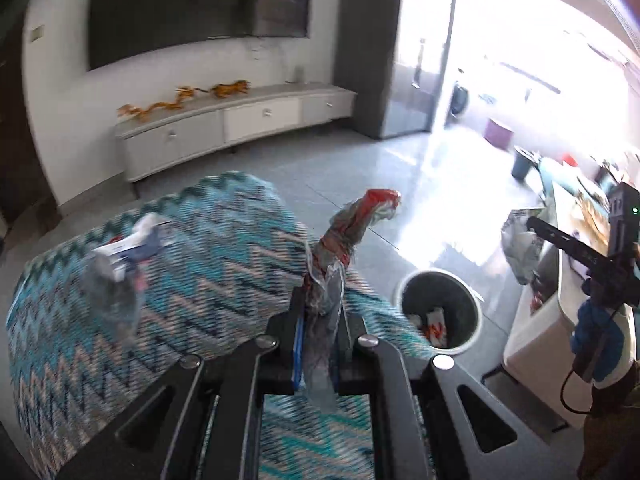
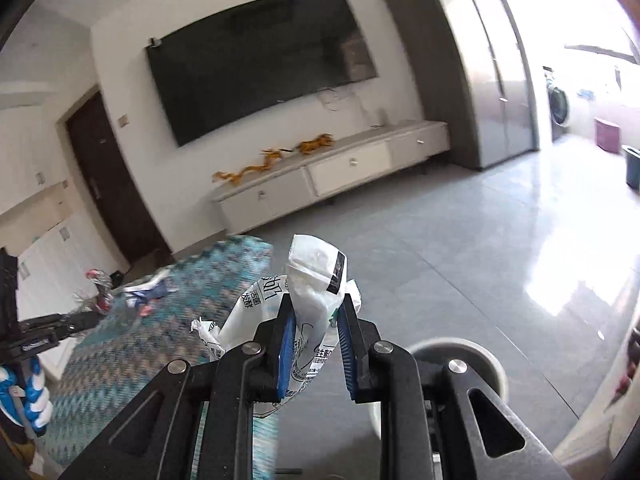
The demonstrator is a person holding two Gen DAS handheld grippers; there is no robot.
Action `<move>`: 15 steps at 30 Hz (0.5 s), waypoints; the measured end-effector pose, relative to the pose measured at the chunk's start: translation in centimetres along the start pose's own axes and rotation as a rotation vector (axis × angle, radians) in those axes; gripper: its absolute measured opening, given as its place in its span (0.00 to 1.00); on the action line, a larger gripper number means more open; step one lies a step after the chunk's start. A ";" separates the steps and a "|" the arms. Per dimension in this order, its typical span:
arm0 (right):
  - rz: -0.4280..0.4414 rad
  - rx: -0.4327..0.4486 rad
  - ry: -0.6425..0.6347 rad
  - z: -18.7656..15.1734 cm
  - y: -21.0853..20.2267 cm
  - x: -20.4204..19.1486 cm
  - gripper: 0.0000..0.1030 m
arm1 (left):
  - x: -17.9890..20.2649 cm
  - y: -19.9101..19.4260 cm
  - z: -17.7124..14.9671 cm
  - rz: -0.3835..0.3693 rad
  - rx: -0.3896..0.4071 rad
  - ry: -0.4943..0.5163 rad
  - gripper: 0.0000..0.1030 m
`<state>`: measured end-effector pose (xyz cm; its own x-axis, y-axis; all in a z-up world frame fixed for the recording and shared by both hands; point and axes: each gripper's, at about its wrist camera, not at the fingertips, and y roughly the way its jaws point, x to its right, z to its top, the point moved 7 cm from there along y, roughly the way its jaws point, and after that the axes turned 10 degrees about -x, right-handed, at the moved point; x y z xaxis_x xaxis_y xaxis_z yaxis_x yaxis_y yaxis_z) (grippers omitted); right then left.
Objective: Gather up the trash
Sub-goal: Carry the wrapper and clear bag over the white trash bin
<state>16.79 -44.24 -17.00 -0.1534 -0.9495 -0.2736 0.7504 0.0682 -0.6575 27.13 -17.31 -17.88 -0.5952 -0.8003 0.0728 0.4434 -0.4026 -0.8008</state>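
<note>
The left gripper (image 1: 320, 320) pinches a twisted red-and-clear wrapper (image 1: 352, 232) over the rug (image 1: 200, 248); the right gripper (image 2: 316, 340) clamps a white bag (image 2: 316, 272) (printed) near the bin (image 1: 438, 308). A blurred scrap (image 1: 128, 248), perhaps packaging, lies on the rug.

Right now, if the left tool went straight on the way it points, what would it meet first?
Probably nothing close: the left tool, shut on a wrapper, points over the rug's edge toward bare floor. Depth is unclear.

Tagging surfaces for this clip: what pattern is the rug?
The rug is a zigzag weave in teal, blue and beige, clearest in the left wrist view.
</note>
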 end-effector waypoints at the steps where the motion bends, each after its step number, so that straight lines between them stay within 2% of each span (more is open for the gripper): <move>1: -0.023 -0.007 0.021 -0.5 0.1 1.4 0.19 | 1.6 1.0 0.6 -0.009 -0.016 0.026 0.09; 5: -0.110 -0.051 0.101 -3.0 1.6 7.3 0.19 | 8.2 6.0 2.2 -0.053 -0.095 0.136 0.09; 9: -0.151 -0.115 0.182 -5.5 3.9 11.8 0.19 | 13.8 11.5 2.8 -0.099 -0.188 0.210 0.09; 15: -0.179 -0.200 0.250 -7.7 7.8 16.3 0.20 | 19.3 18.6 2.9 -0.164 -0.310 0.238 0.10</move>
<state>15.19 -56.88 -31.97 -0.4414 -0.8496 -0.2888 0.5607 -0.0098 -0.8280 25.89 -41.54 -29.66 -0.7955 -0.5970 0.1038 0.1291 -0.3343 -0.9336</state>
